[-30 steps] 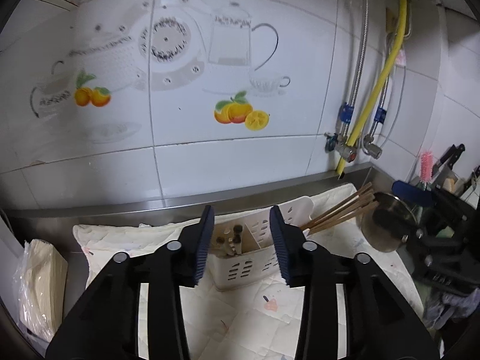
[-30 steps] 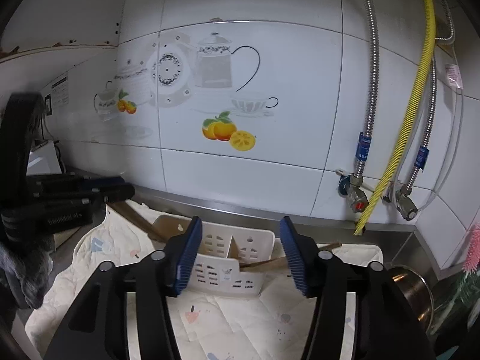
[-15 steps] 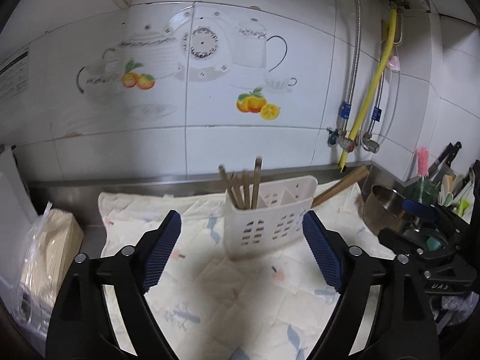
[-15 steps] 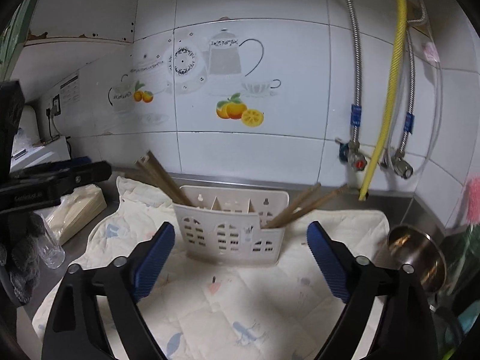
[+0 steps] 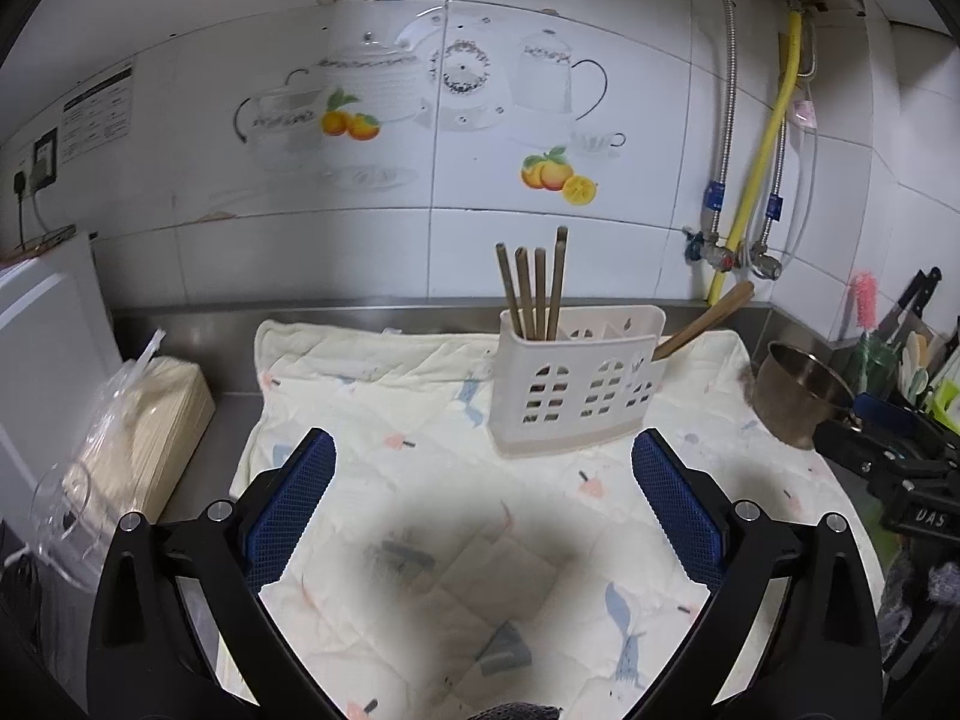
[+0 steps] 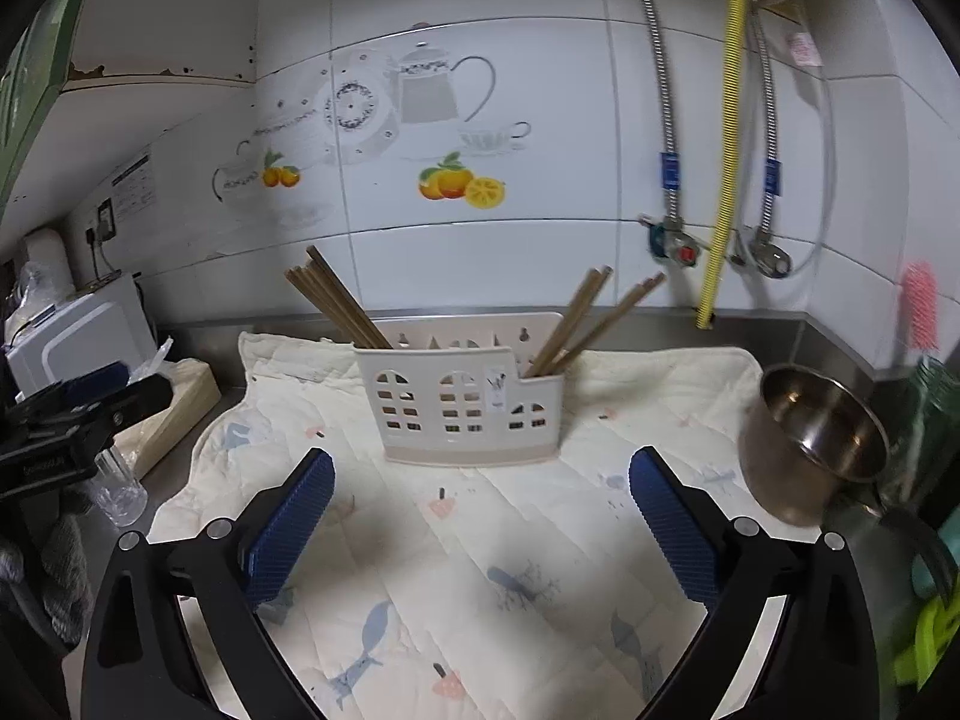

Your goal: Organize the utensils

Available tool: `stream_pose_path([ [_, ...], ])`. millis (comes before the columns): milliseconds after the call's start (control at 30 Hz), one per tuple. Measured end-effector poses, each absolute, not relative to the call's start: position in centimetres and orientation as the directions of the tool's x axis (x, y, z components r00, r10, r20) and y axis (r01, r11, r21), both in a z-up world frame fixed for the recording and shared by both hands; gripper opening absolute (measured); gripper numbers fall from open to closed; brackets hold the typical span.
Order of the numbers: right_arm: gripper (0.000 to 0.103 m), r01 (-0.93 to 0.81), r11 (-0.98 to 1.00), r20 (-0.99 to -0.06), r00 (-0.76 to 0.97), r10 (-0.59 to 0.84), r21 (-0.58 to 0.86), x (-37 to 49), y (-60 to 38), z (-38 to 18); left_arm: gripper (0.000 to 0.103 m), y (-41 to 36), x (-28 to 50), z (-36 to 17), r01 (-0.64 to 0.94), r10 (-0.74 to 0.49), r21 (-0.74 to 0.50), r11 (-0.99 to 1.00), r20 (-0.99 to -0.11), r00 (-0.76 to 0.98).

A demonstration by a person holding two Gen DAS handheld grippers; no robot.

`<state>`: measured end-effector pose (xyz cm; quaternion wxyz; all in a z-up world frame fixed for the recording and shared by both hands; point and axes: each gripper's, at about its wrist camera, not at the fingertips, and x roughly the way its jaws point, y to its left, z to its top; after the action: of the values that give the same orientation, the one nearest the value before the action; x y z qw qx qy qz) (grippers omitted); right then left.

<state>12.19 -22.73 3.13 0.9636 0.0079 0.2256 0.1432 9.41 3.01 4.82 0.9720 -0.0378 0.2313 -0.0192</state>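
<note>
Left gripper [image 5: 483, 468] jaws opening, already wide, nothing between the blue pads, only quilted cloth [image 5: 420, 540] under the gap; right gripper [image 6: 480, 480] same, jaws opening to full spread, empty. Both hover low over the cloth, aimed at the white plastic holder [image 6: 462, 402], which stands upright on the cloth ahead of both, near the back wall, well clear of the pads. The holder's long side runs left to right across both views; in the left wrist view it sits ahead and a bit right of centre, in the right wrist view nearly dead centre, so the right gripper looks better lined up, though which is actually nearer is hard to call through fisheye. Chopsticks are brown, thin, long, in two bundles: left bundle [image 6: 339, 300] in the left end compartment, leaning up-left; right bundle [image 6: 591, 318] in the lower right end compartment, leaning up-right. From the left wrist the left bundle [image 5: 534, 282] reads almost vertical, four sticks counted. Middle compartments look empty. No loose utensils seen on the cloth, so the sorting looks done or close. Off to the right a steel pot [image 6: 816, 432] sits at the cloth's edge, just beside it; a tissue pack [image 5: 150, 420] sits on the left
</note>
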Motion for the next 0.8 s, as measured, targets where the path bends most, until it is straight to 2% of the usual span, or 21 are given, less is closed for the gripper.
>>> stream_pose_path([
  [133, 0.096, -0.254, 0.961, -0.443, 0.853, 0.277, 0.113, 11.3, -23.3, 2.4, 0.098, 2.9, 8.2, 4.3, 0.006, -0.034, -0.064, 0.998, -0.451, 0.892],
  [800, 0.096, -0.243, 0.965, -0.477, 0.840, 0.259, 0.097, 9.0, -23.7, 0.7, 0.098, 3.6, 5.4, 3.2, -0.002, -0.027, -0.064, 0.998, -0.456, 0.890],
])
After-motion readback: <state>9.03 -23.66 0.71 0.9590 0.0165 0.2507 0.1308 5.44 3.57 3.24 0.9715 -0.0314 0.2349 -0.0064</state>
